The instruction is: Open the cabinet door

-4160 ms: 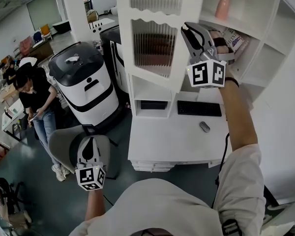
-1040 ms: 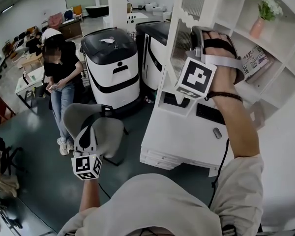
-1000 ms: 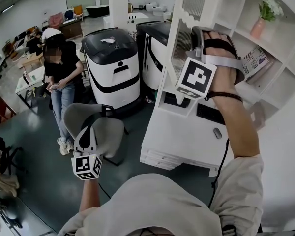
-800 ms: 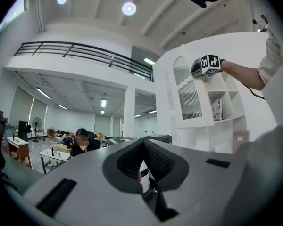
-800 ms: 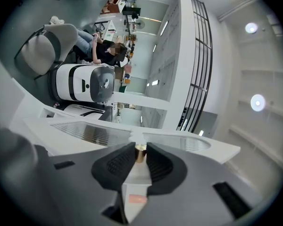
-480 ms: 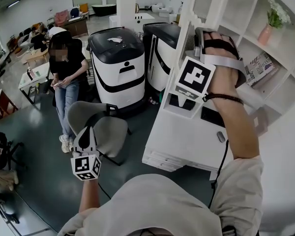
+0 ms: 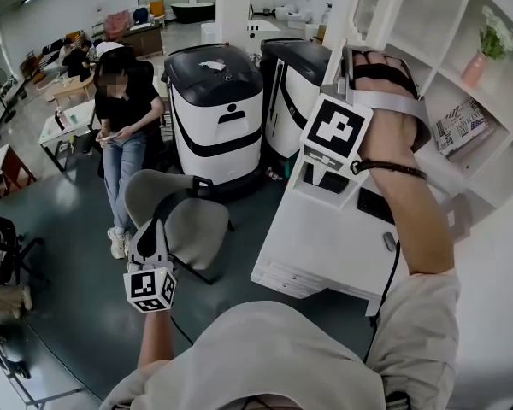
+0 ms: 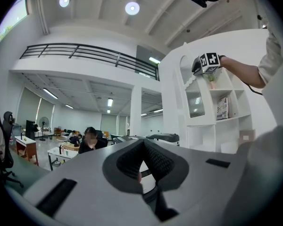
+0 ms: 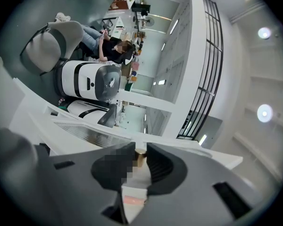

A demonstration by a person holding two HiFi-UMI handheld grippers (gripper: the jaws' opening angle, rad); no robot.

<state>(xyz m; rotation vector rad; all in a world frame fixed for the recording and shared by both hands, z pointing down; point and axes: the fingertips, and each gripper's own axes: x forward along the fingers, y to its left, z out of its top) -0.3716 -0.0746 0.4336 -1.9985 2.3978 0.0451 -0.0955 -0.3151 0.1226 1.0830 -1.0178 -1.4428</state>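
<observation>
The white cabinet door (image 7: 369, 0) with ribbed glass stands swung out from the shelf unit (image 7: 467, 174), almost edge-on in the head view. My right gripper (image 7: 351, 55) is raised to it and shut on its small brass knob (image 9: 140, 156), which sits between the two dark pads. From the left gripper view the right gripper (image 8: 197, 66) shows at the door's (image 8: 194, 103) upper edge. My left gripper (image 7: 153, 231) hangs low over the floor beside a grey chair, jaws shut with nothing in them.
Two black-and-white machines (image 7: 220, 109) stand left of the cabinet. A grey chair (image 7: 181, 222) and a standing person (image 7: 122, 131) are on the floor. The white desk (image 7: 321, 244) below the shelves carries a keyboard (image 7: 373, 205) and mouse (image 7: 388, 241). A pink vase (image 7: 476, 67) sits on a shelf.
The door has swung outward with my right gripper on its knob, from facing me to nearly edge-on. The left gripper has stayed low by the chair.
</observation>
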